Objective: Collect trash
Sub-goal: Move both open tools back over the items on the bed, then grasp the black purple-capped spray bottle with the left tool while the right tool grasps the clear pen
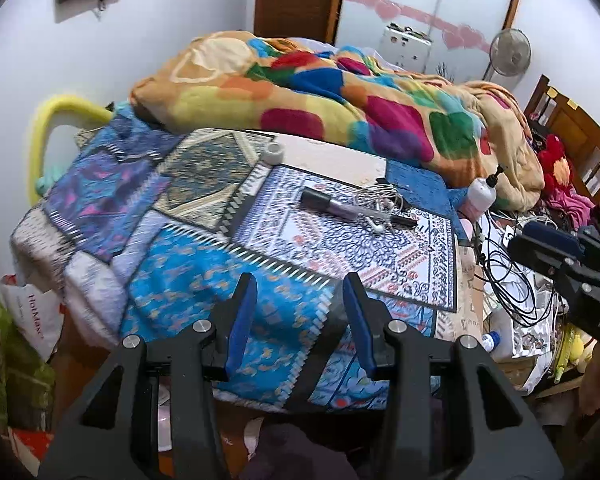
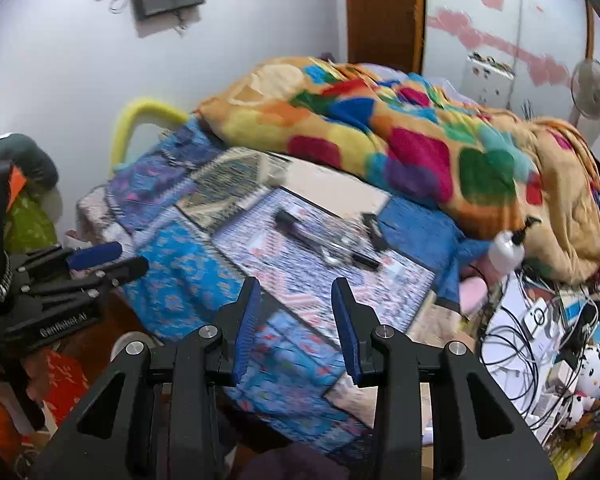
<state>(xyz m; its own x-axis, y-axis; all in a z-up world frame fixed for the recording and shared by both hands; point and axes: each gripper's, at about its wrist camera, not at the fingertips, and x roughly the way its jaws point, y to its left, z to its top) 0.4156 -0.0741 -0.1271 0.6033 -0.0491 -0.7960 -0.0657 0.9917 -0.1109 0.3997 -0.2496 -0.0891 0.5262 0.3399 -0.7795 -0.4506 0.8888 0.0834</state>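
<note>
On the patterned bed cover [image 1: 204, 272] lie a black-capped marker [image 1: 332, 204], tangled white earphones [image 1: 380, 204] and a small white tape roll [image 1: 275, 153]. The marker [image 2: 300, 226] and earphones [image 2: 340, 246] show blurred in the right wrist view. My left gripper [image 1: 300, 312] is open and empty, above the near edge of the bed. My right gripper [image 2: 296, 312] is open and empty, also over the near edge. Each gripper shows in the other's view: the right gripper [image 1: 556, 248] at the right, the left gripper [image 2: 96, 264] at the left.
A colourful blanket [image 1: 340, 96] is heaped at the back of the bed. A white pump bottle [image 1: 484, 192] stands at its right edge. Tangled cables [image 1: 512, 272], papers and plush toys [image 2: 588, 372] crowd the right side. Bags [image 1: 32, 316] and clutter lie on the floor at the left.
</note>
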